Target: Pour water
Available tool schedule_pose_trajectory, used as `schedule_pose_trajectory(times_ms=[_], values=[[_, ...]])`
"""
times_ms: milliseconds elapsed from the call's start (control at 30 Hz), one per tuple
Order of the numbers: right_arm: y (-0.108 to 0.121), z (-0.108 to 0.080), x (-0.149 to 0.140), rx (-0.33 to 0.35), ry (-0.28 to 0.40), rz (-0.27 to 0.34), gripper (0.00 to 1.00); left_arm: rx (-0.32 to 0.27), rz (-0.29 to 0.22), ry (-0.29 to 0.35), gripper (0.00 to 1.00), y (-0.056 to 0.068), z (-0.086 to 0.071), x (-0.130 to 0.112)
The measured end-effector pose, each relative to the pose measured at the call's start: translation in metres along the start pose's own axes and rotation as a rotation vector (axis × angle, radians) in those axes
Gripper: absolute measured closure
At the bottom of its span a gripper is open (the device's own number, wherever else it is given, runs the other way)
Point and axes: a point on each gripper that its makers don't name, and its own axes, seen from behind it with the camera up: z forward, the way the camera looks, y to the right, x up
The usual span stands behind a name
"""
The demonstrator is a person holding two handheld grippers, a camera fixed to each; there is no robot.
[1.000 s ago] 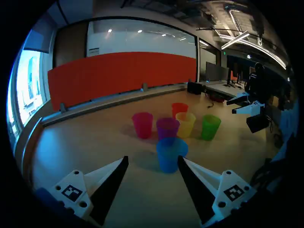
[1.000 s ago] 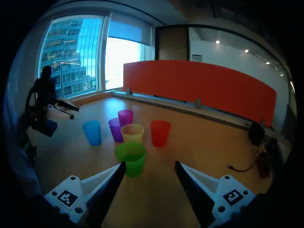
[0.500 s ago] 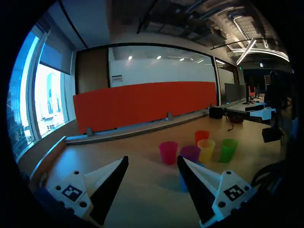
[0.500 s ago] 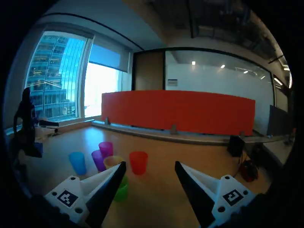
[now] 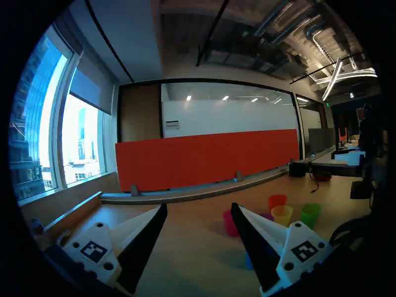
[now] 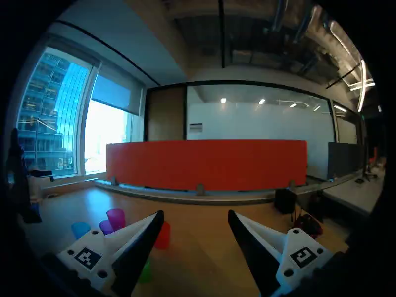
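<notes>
Several coloured plastic cups stand in a cluster on the wooden table (image 5: 198, 257). In the left gripper view I see the pink cup (image 5: 228, 223), red cup (image 5: 276, 201), yellow cup (image 5: 282, 216) and green cup (image 5: 311, 214); the blue cup (image 5: 248, 261) peeks from behind my right finger. My left gripper (image 5: 198, 206) is open and holds nothing, with the cups ahead and to its right. In the right gripper view the blue cup (image 6: 79, 229), purple cup (image 6: 105, 226), pink cup (image 6: 116, 218), red cup (image 6: 163, 235) and green cup (image 6: 145, 272) sit low left. My right gripper (image 6: 194, 213) is open and holds nothing.
A long orange partition (image 5: 208, 158) runs along the table's far edge, with windows (image 6: 59, 128) to the left. A black box (image 6: 284, 200) and cables (image 6: 308, 225) lie at the right of the table. A dark figure (image 5: 369, 143) stands at the far right.
Both views have tilted upward and sunk near table level, so the cups slid down and partly behind the fingers. Both grippers stayed open.
</notes>
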Motion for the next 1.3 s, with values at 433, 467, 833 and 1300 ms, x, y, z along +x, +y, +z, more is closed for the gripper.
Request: schedule_pose_trajectory(times_ms=[433,467,833,1300], values=[[0.007,0.0,0.021,-0.092,0.075,0.01,0.01,0.114,-0.023,0.015,0.05,-0.023,-0.002,-0.001],[0.006,0.0,0.021,-0.095,0.075,0.009,0.01,0.123,-0.02,0.016,0.05,-0.024,-0.002,-0.002],[0.004,-0.001,0.022,-0.11,0.063,0.001,0.01,0.179,-0.04,0.02,0.05,-0.035,0.002,-0.008],[-0.007,-0.005,0.022,-0.107,0.043,0.015,0.01,0.202,-0.052,0.02,0.05,-0.033,0.009,-0.039]])
